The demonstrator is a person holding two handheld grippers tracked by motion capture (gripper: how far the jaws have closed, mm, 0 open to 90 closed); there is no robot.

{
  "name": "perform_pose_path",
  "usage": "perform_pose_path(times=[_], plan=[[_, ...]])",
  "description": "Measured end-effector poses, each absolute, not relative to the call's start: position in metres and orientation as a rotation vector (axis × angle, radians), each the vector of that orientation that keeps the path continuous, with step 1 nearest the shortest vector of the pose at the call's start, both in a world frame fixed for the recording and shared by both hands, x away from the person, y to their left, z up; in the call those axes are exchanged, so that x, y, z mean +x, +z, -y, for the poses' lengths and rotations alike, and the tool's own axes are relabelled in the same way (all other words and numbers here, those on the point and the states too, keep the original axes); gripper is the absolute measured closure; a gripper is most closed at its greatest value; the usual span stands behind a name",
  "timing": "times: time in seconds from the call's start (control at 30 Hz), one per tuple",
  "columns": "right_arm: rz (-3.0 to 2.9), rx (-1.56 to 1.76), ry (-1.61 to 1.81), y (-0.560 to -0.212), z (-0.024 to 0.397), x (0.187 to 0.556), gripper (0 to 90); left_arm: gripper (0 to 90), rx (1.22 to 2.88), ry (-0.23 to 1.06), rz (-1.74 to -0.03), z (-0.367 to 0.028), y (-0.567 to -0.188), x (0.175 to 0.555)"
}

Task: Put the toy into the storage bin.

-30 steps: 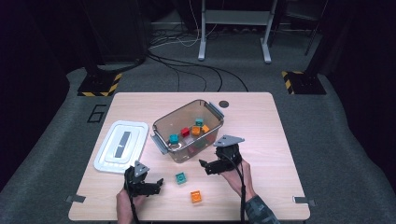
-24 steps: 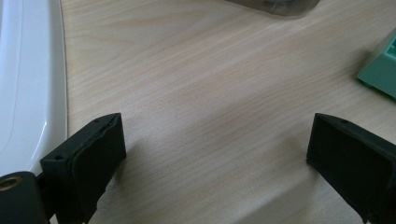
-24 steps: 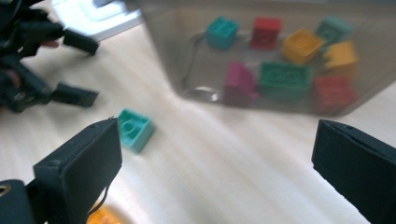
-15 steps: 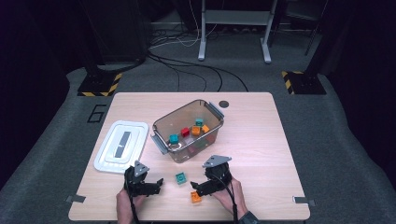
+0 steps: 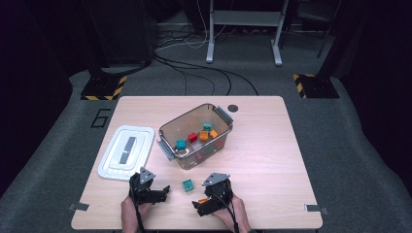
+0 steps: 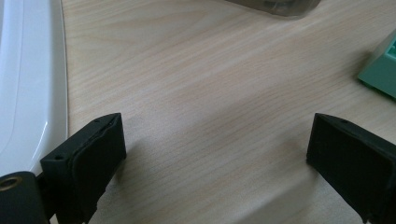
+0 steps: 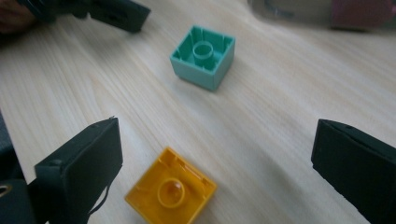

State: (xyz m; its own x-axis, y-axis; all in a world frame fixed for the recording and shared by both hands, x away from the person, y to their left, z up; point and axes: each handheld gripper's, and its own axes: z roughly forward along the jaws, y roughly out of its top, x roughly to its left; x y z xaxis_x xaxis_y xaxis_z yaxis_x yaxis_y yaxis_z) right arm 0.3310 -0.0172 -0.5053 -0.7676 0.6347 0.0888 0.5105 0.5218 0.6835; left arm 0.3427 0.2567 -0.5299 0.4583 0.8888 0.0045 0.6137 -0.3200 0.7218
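Note:
An orange brick (image 7: 170,193) lies upside down on the table between the jaws of my open right gripper (image 7: 215,158), touching neither. In the high view this brick (image 5: 202,200) peeks out beside the right gripper (image 5: 201,206) near the front edge. A teal brick (image 7: 203,56), also upside down, sits a little farther off; it lies between the two grippers (image 5: 188,185). My left gripper (image 5: 160,191) is open over bare wood (image 6: 217,149), with the teal brick (image 6: 383,70) at the far right of its view.
A clear plastic bin (image 5: 167,131) with several coloured bricks stands mid-table. Its white lid (image 5: 126,151) lies flat to the left, close beside the left gripper (image 6: 23,93). A small dark disc (image 5: 233,108) sits behind the bin.
My right gripper has drawn back from beside the bin toward the front edge and slightly left, coming down around the orange brick. The left gripper has stayed put.

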Motion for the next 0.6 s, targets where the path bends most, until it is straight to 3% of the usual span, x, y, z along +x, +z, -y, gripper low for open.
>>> perform_pose_path(times=[0.6], plan=[[-2.475,1.144,0.938,-0.515,0.060,0.359,6.8,4.2,2.048,0.538,-1.248,-0.257,-0.530,0.343]])
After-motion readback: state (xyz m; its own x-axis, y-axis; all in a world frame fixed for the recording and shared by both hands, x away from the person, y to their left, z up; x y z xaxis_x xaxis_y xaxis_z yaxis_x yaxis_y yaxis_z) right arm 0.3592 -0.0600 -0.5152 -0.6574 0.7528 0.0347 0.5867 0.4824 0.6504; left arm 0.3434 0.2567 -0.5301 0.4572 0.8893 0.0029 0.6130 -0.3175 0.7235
